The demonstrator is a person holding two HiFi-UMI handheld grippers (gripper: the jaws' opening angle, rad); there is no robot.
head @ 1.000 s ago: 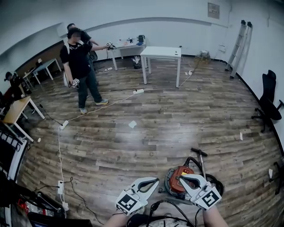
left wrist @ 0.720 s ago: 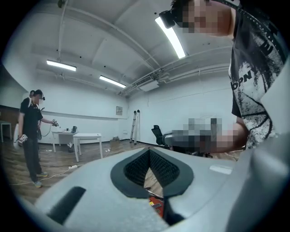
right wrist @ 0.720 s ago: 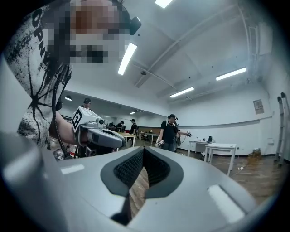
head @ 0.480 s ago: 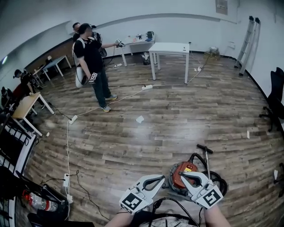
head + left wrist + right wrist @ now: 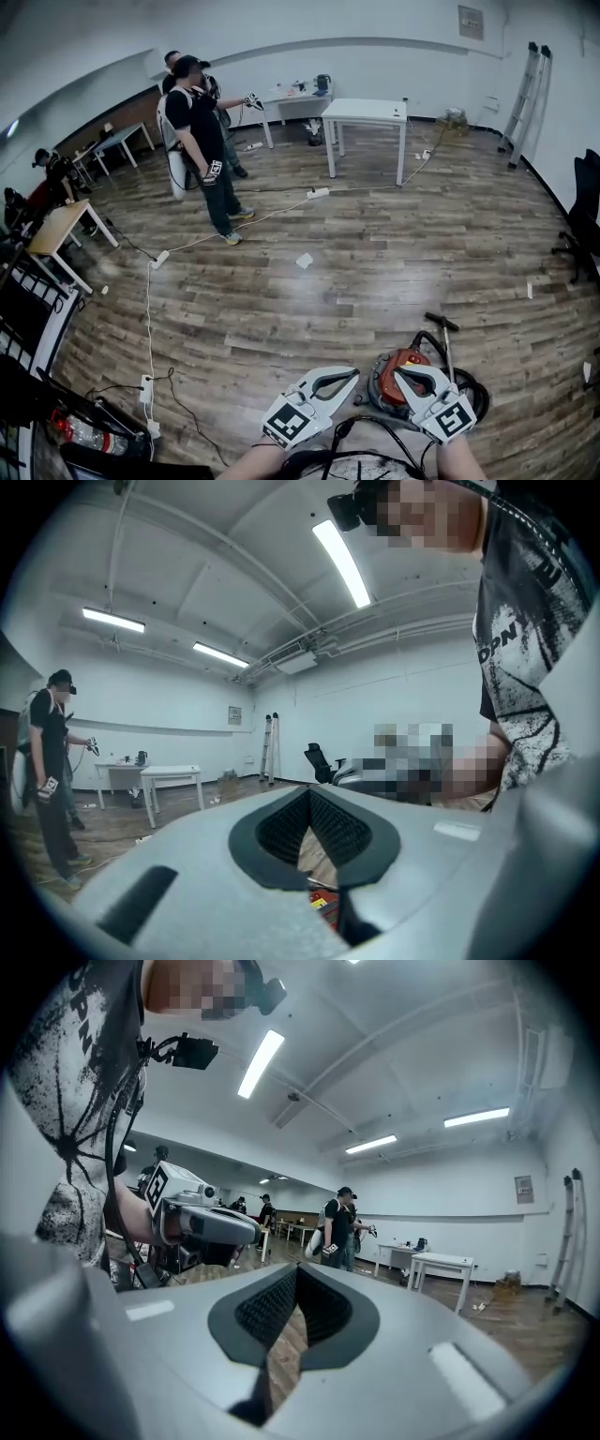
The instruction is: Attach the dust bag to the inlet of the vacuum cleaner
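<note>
Both fingers pairs are closed together and hold nothing, on my left gripper (image 5: 352, 374) and right gripper (image 5: 399, 374). The red vacuum cleaner (image 5: 405, 357) stands on the floor (image 5: 281, 309) below the right gripper.

Left gripper (image 5: 349, 374): held low before the body, pointing level, angled toward its partner; jaws closed together, nothing between the pads; left marker cube (image 5: 286, 424) at the rear, left forearm (image 5: 246, 463) behind. Right gripper (image 5: 403, 374): near the left, apart from it, level, angled inward; jaws closed, empty; right marker cube (image 5: 448, 419), right forearm (image 5: 459, 459) behind.
</note>
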